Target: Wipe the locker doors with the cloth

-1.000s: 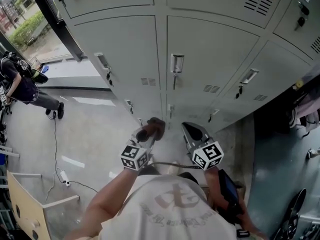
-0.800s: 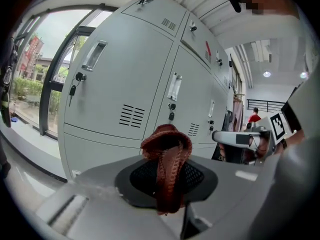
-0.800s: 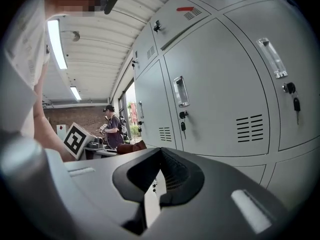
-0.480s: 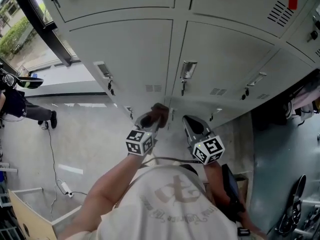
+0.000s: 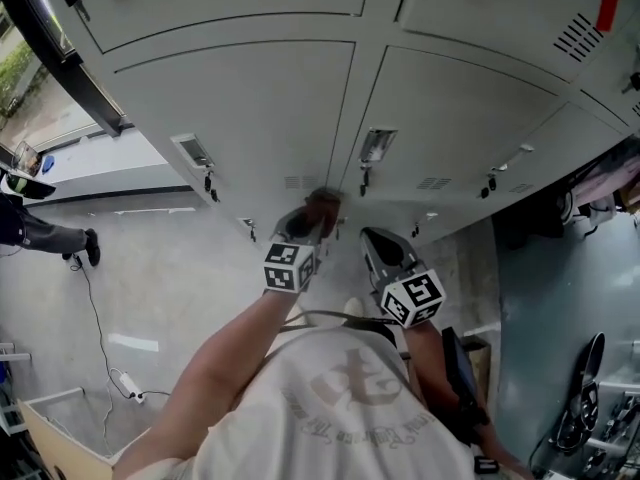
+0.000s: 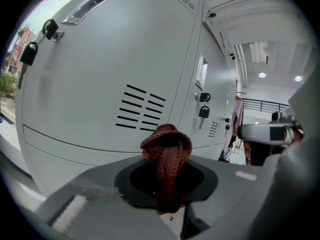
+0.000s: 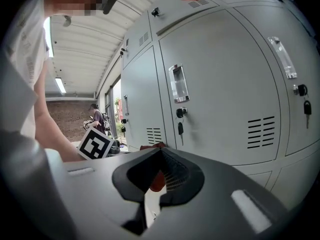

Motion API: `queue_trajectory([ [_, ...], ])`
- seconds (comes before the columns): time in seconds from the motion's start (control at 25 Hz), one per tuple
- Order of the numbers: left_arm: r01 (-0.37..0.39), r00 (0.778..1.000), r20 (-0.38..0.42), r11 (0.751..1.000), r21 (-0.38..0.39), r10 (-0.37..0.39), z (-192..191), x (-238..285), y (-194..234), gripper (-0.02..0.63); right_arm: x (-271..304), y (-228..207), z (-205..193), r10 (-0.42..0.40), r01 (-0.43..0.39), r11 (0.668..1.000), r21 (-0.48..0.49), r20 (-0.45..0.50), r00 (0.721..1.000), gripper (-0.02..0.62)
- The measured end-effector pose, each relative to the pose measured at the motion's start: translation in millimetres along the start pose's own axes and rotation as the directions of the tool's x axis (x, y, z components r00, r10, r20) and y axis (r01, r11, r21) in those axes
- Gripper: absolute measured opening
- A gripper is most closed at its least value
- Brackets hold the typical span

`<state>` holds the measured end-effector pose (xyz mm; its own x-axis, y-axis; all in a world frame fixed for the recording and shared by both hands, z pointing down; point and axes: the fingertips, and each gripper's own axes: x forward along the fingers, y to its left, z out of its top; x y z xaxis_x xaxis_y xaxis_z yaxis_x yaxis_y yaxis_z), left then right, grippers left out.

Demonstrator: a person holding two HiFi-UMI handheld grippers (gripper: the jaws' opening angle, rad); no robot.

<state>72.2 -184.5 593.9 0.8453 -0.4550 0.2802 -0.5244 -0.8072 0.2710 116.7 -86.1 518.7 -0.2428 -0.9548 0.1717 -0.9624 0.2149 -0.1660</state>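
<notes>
Grey locker doors (image 5: 250, 98) looked mostly unwiped, I judged. Left gripper (image 5: 300, 230) was clamped on the reddish-brown cloth (image 5: 322, 206), raised near one door; right gripper (image 5: 383, 251) hung closed, empty.

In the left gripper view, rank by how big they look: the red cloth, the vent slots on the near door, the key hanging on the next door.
1. cloth, though it sits closest to the camera, which inflates it
2. vent slots
3. hanging key
</notes>
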Motion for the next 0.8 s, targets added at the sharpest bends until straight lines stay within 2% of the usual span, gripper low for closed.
queue_trajectory([
  [0.16, -0.04, 0.999, 0.007, 0.999, 0.0, 0.04, 4.1, 17.2, 0.1, 0.086, 2.2, -16.0, 7.0, 0.028, -0.028, 1.0, -0.013, -0.006, 1.0, 0.008],
  [0.44, -0.08, 0.997, 0.011, 0.995, -0.061, 0.081, -5.2, 32.4, 3.2, 0.086, 5.5, -30.0, 9.1, 0.092, -0.092, 0.996, -0.008, -0.021, 0.996, 0.008],
  [0.6, -0.106, 0.994, 0.013, 0.993, -0.047, 0.106, -2.9, 30.9, 6.8, 0.084, 9.9, -29.7, 11.2, 0.112, -0.112, 0.994, -0.016, -0.024, 0.993, 0.008],
  [0.8, -0.161, 0.986, 0.029, 0.987, -0.024, 0.161, 1.0, 12.9, 33.6, 0.084, 17.2, -22.0, 11.6, 0.137, -0.137, 0.99, -0.024, -0.031, 0.99, 0.008],
])
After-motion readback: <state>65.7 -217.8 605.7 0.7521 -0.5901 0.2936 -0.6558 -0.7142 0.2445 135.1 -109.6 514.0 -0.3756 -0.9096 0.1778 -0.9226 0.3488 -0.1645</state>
